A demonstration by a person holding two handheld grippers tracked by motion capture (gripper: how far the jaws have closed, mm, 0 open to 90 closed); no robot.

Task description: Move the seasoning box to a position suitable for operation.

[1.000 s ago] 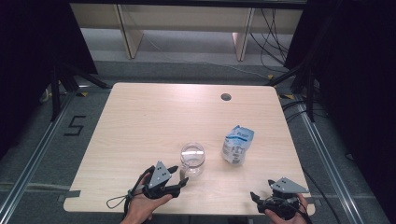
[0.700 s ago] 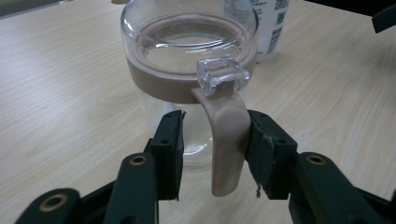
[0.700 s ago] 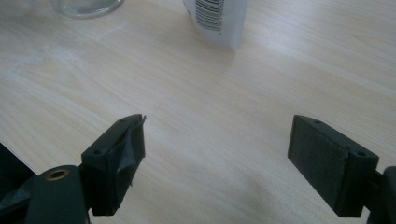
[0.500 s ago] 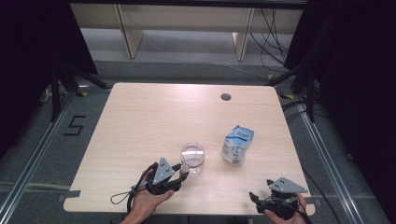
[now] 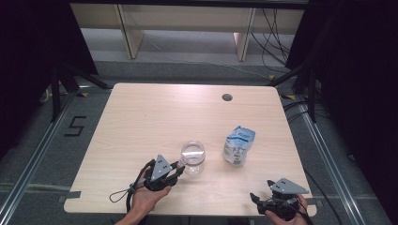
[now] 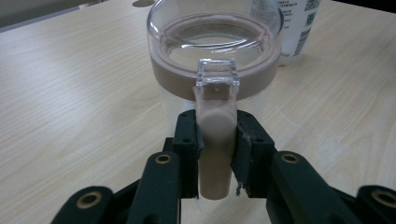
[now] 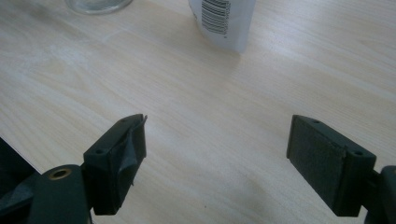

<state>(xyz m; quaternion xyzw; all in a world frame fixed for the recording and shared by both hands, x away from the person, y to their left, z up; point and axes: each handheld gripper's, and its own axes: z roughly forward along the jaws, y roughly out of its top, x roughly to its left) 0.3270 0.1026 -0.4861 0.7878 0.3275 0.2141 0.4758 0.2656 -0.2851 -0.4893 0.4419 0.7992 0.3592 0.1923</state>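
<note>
I have brought my left claw [image 6: 215, 154] in low and level so that its two black jaws take the beige latch tab [image 6: 215, 140] that hangs down the side of the clear glass jar with the beige-ringed clear lid [image 5: 193, 157]. The jaws have just been closing, and in the left gripper view their pads now sit against both sides of that tab, so I judge the grip made. Taking the tab rather than the wide body makes sense to me: it is the one narrow, flat part the claw can pinch squarely.

The jar stands upright on the pale wooden tabletop [image 5: 155, 117], toward my near edge and a little left of the middle. Its wall is see-through, the lid has a domed clear top, and a small clear square block [image 6: 216, 77] joins the tab to the lid's ring.

My right claw [image 7: 215, 163] waits near the right front corner with its jaws spread wide and nothing between them, leaving the white and blue printed pouch [image 5: 238, 145] standing untouched, near the jar's right side but apart from it.
</note>
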